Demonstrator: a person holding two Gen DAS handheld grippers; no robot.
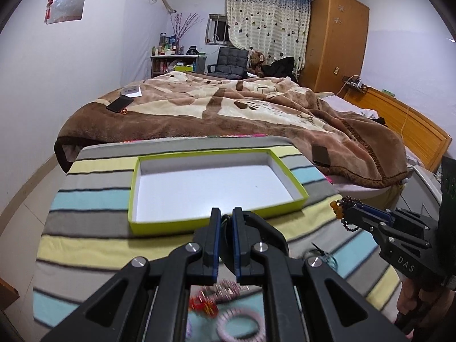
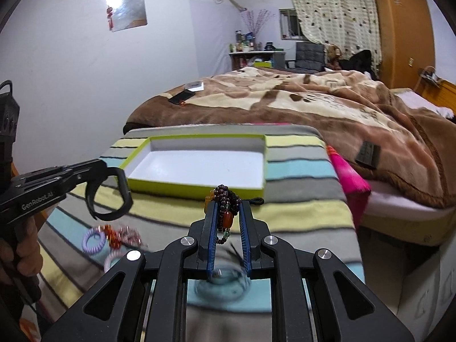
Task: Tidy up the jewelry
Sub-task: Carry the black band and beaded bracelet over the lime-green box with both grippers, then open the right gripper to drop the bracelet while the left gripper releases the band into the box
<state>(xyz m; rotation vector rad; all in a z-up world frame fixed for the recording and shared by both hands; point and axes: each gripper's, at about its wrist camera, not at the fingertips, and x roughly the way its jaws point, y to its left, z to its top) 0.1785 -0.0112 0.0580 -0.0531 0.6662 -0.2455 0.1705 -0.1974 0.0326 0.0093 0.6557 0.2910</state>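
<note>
A shallow white tray with a lime-green rim (image 1: 199, 223) lies on a striped cloth (image 1: 94, 199). My left gripper (image 1: 226, 218) hovers just in front of the tray's near wall, shut on a black bangle (image 1: 226, 242). In the right wrist view the bangle (image 2: 125, 188) hangs as a loop from the left gripper (image 2: 99, 168). My right gripper (image 2: 229, 208) is shut on a dark beaded bracelet with orange beads (image 2: 226, 202), short of the tray (image 2: 193, 189). From the left wrist view the right gripper (image 1: 349, 211) holds the bracelet (image 1: 340, 206) to the tray's right.
Loose pieces lie on the cloth below the grippers: a purple coil ring (image 2: 94, 240), red beads (image 2: 119, 235), a pink coil ring (image 1: 239, 325) and a teal bangle (image 2: 225, 285). A bed with a brown blanket (image 1: 228, 108) stands behind the tray. A hand (image 2: 25, 250) grips the left handle.
</note>
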